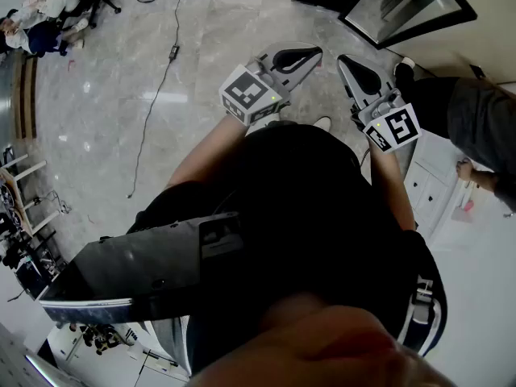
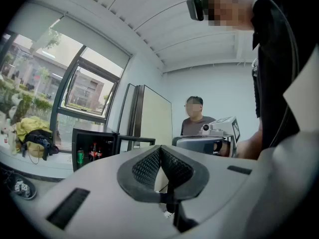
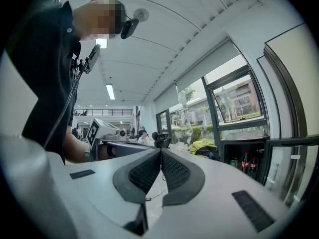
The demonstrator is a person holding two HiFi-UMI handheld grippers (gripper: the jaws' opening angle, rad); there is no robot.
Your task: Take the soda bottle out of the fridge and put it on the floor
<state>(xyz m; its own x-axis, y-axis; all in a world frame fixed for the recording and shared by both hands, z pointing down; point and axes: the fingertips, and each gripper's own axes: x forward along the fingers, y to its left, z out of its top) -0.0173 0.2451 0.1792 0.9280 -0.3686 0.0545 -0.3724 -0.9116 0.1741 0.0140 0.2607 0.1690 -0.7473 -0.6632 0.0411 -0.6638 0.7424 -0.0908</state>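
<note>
Over at the edge of the floor (image 1: 201, 55), under the window (image 2: 75, 93): the small fridge (image 2: 97, 146) stands with its door (image 2: 134, 141) swung open.
Soda bottle (image 2: 93, 152): upright inside, one of the dark red-labelled bottles beside a green can (image 2: 80, 157); well apart from both tools.
Left gripper (image 2: 160, 149): pads pressed together, nothing between them.
Right gripper (image 3: 160, 151): likewise closed and empty, held level.
Approach, as I judge it: I spread one gripper's jaws before reaching in, come level at the bottle's body, and keep clear of its neighbours.
</note>
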